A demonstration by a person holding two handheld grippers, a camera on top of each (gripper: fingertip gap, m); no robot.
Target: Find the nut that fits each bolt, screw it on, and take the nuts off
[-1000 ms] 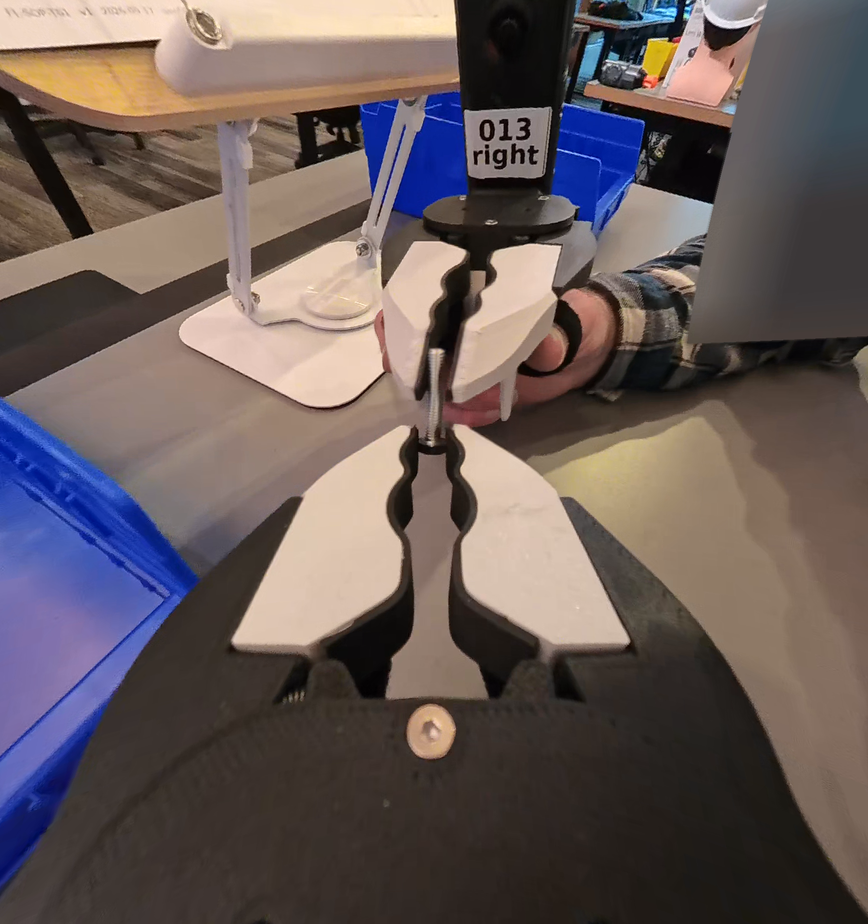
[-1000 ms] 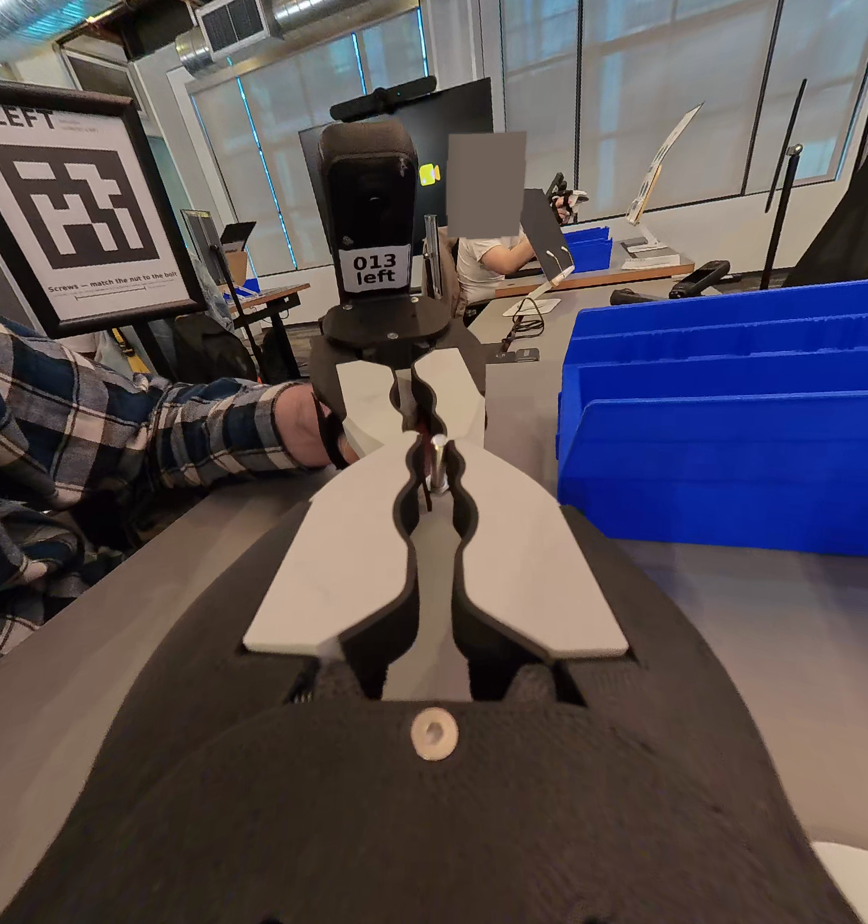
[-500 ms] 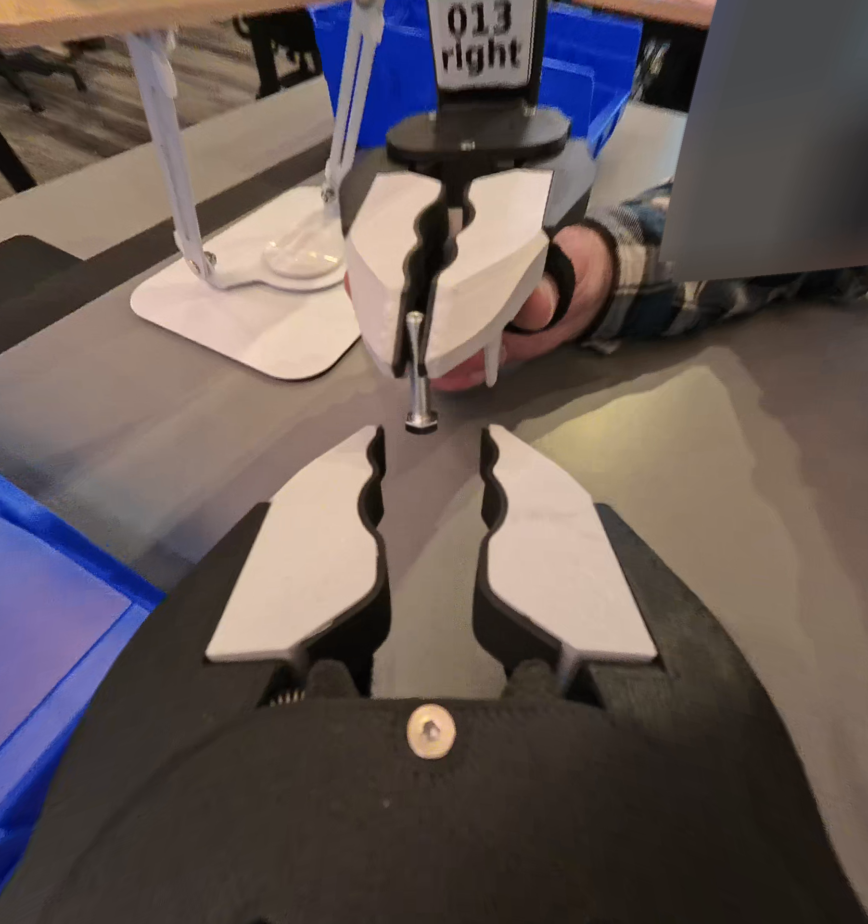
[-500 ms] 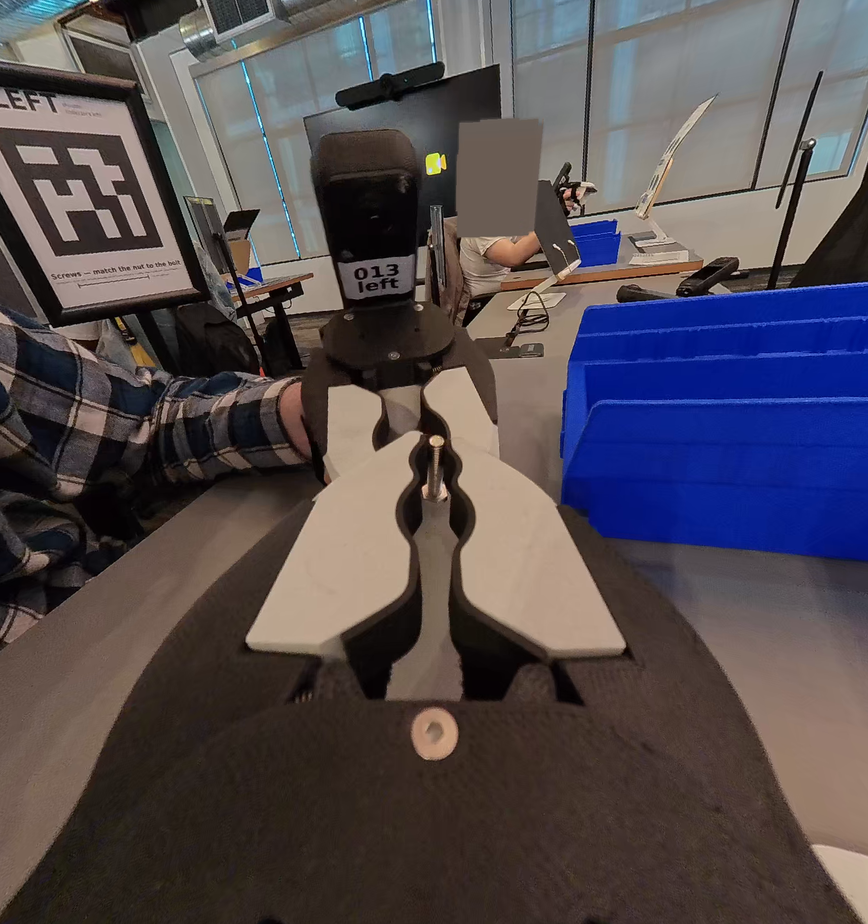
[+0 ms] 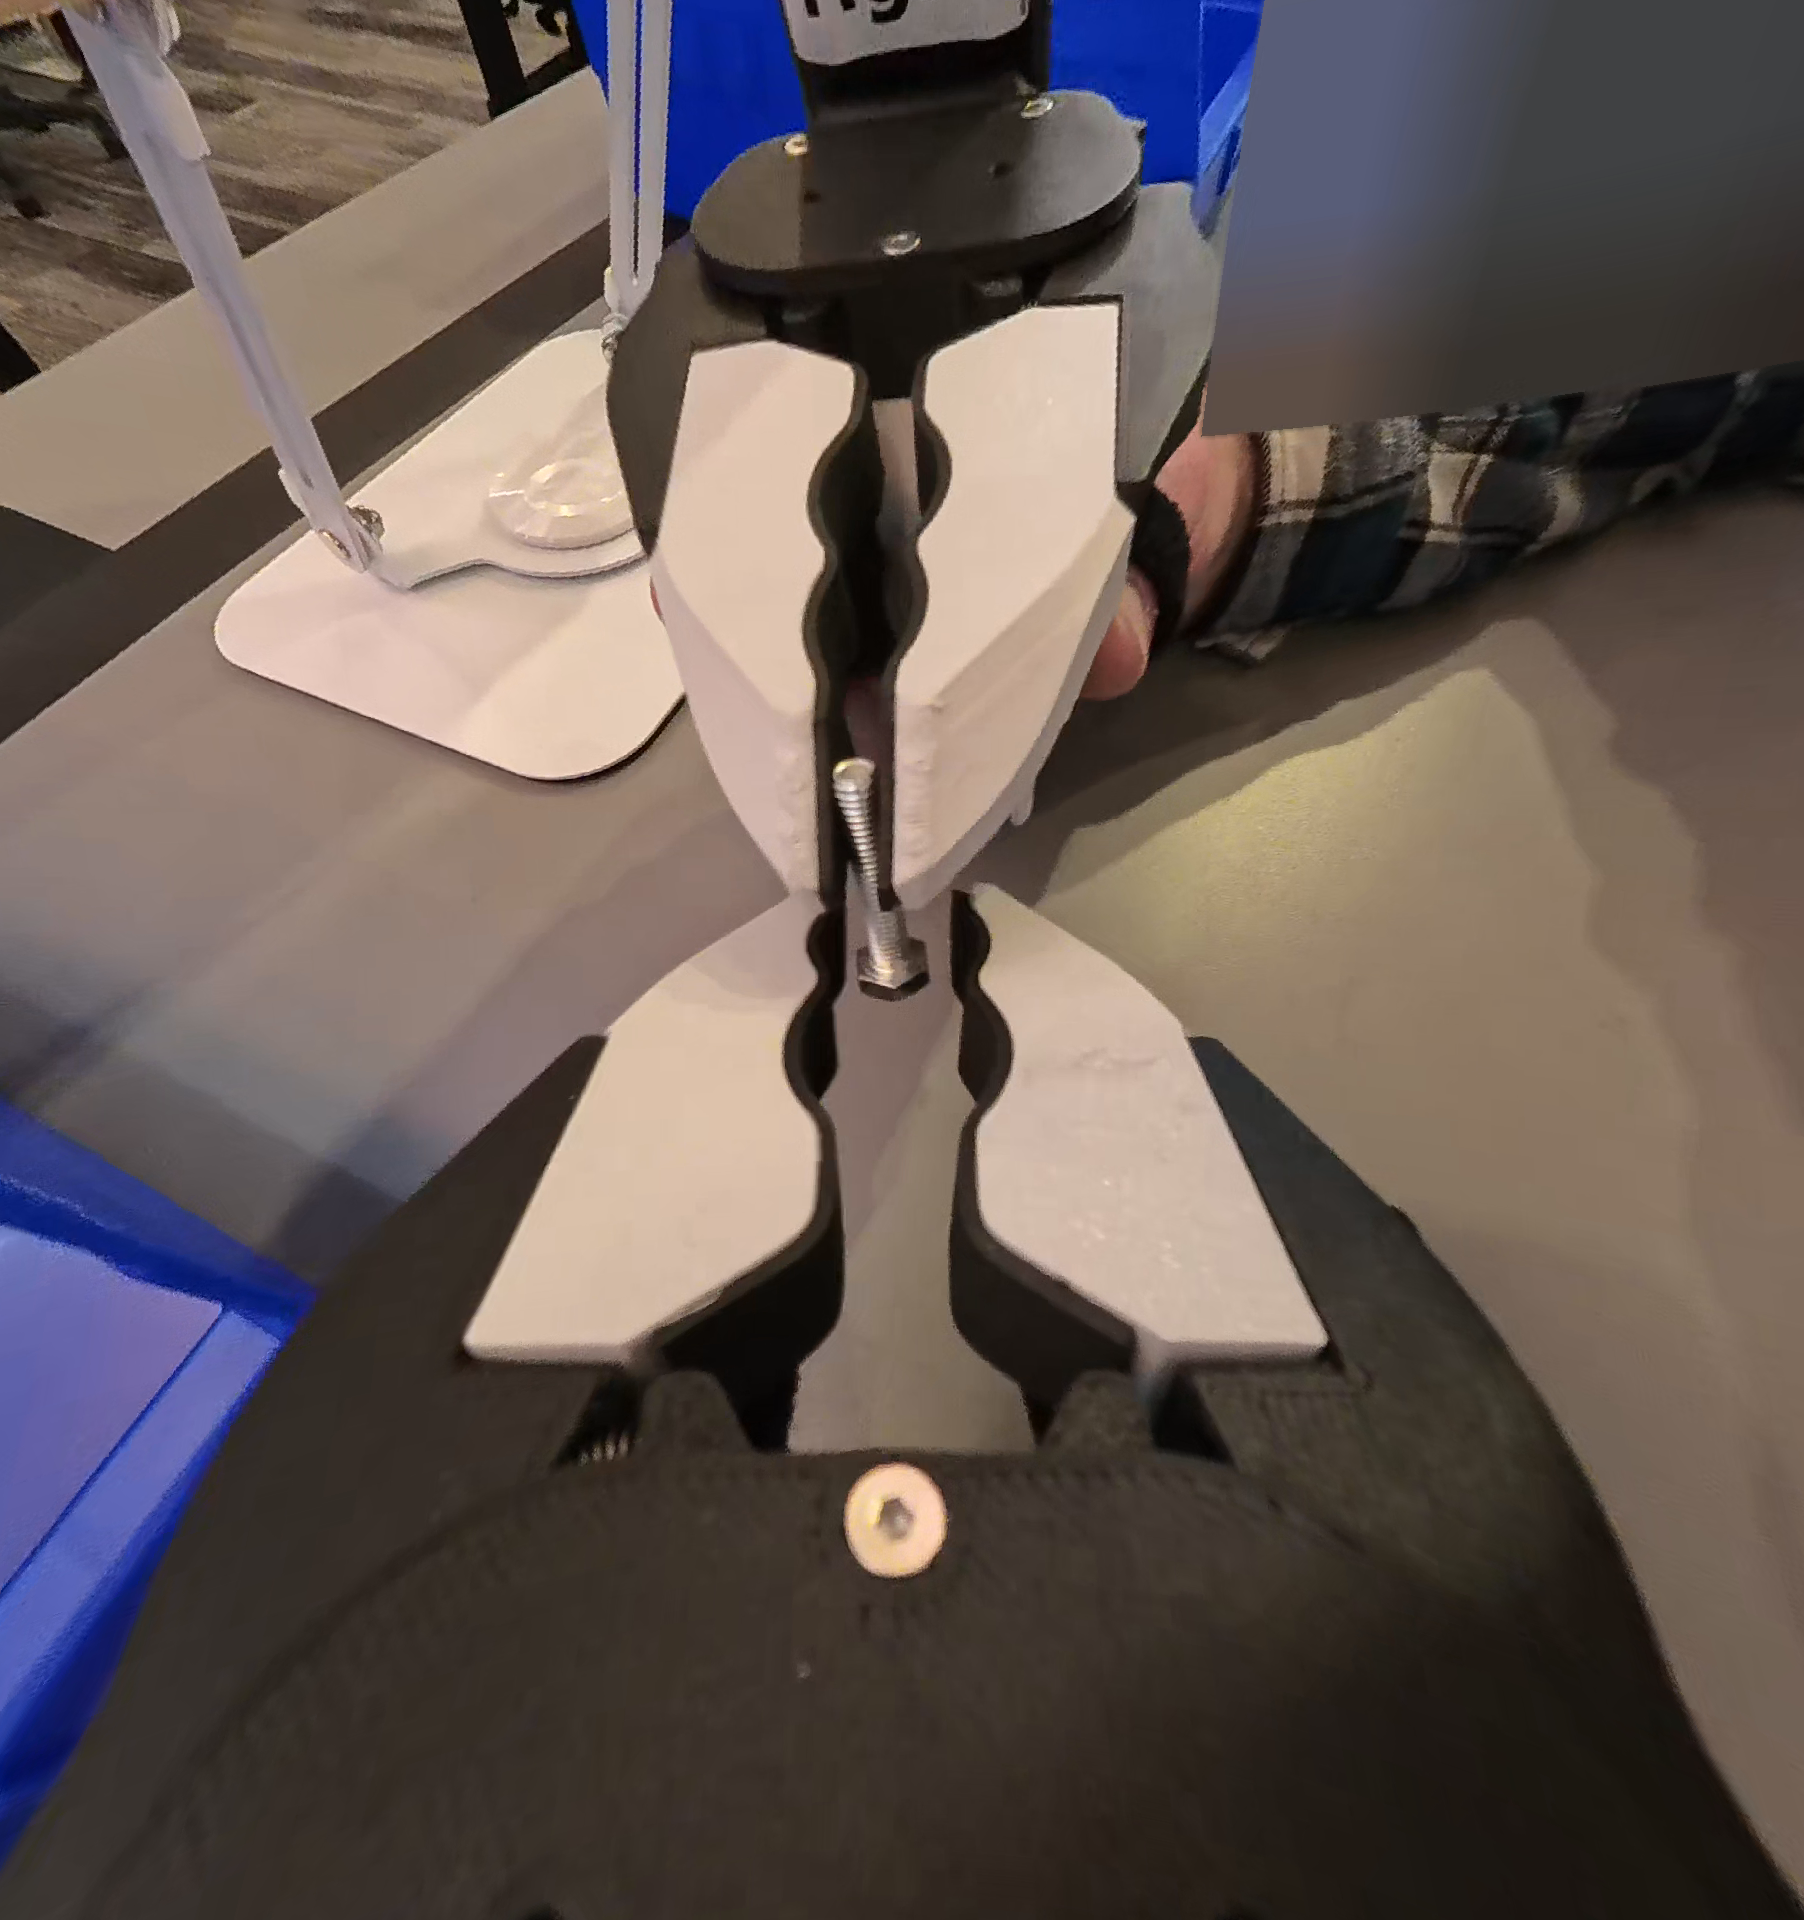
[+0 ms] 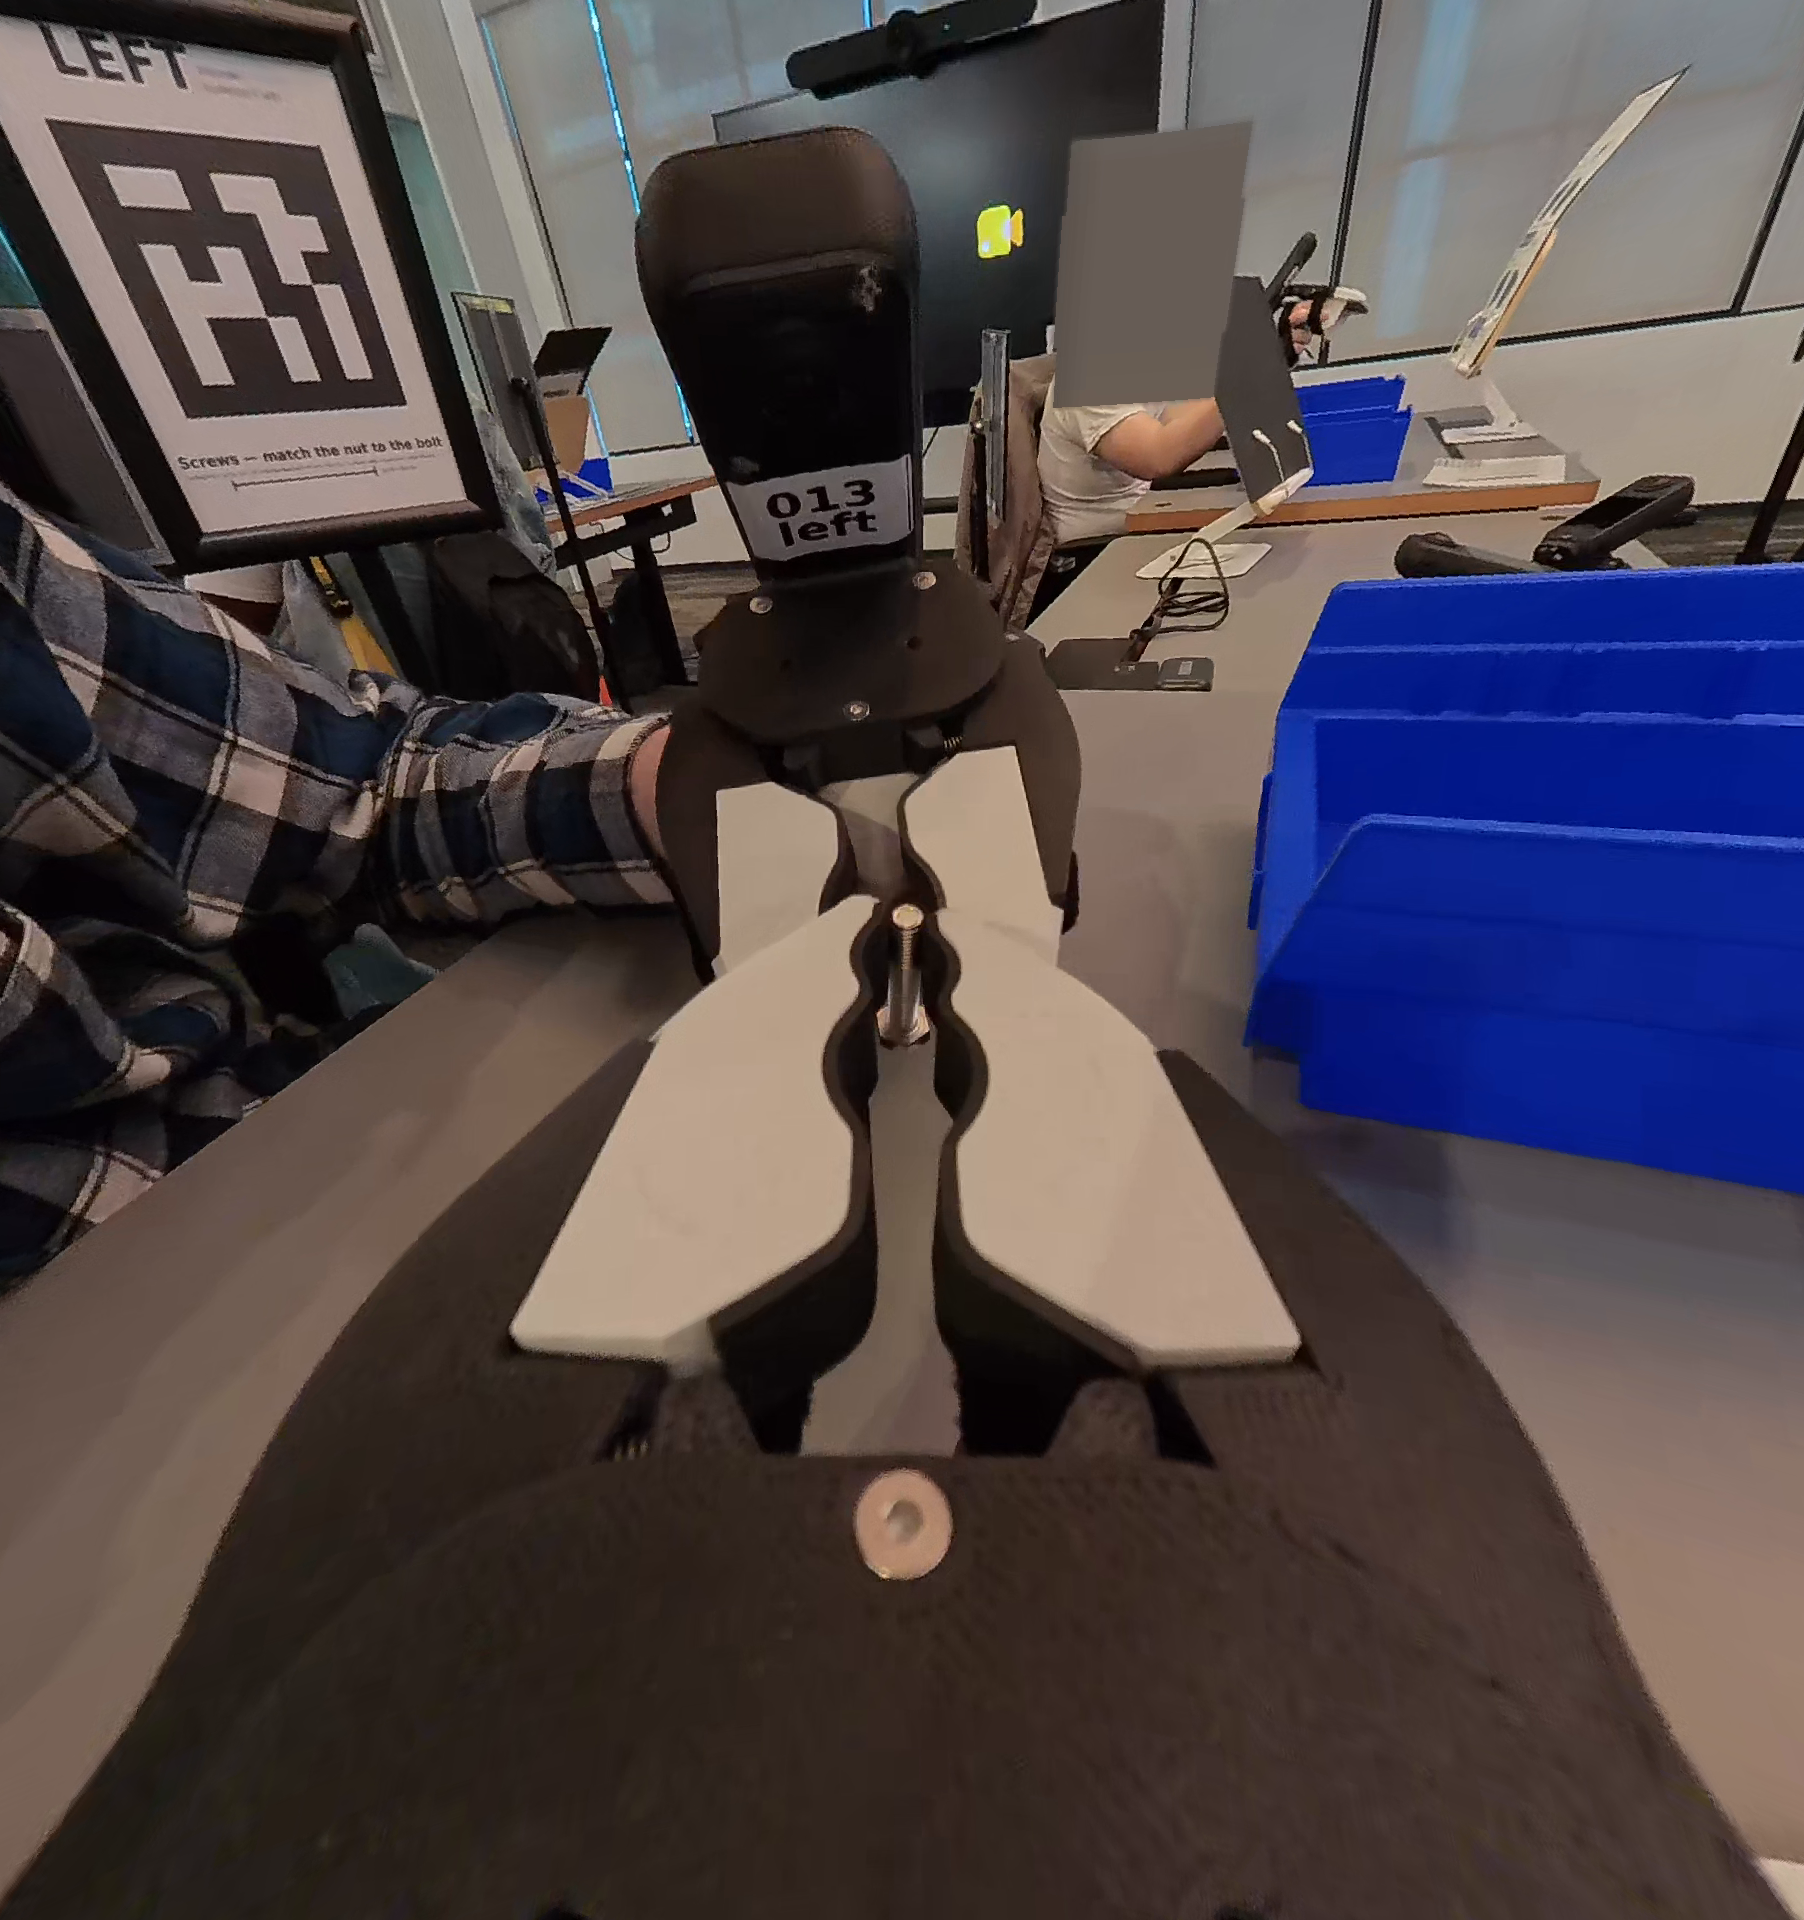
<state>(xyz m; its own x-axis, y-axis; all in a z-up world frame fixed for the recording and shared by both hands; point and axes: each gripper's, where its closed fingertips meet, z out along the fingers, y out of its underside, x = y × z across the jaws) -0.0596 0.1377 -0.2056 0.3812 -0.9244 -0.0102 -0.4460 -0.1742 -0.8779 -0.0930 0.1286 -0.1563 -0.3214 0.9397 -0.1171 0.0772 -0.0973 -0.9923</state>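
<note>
Above the bench [image 5: 1397,935], between facing tools: right tool [image 6: 903,935] clamped on the upright bolt [image 5: 862,831] shank; left tool [image 5: 890,909] parted, flanking its hex end [image 5: 887,971] without contact. Centre pads on opposite flats before closing; keep the bolt steady.

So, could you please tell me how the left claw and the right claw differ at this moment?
The right claw is shut on the bolt's threaded shank; the left claw stands open around the bolt's hex end, pads clear of it. The right claw points down at the grey table; the left reaches forward. Both have white fingers on black bodies.
</note>
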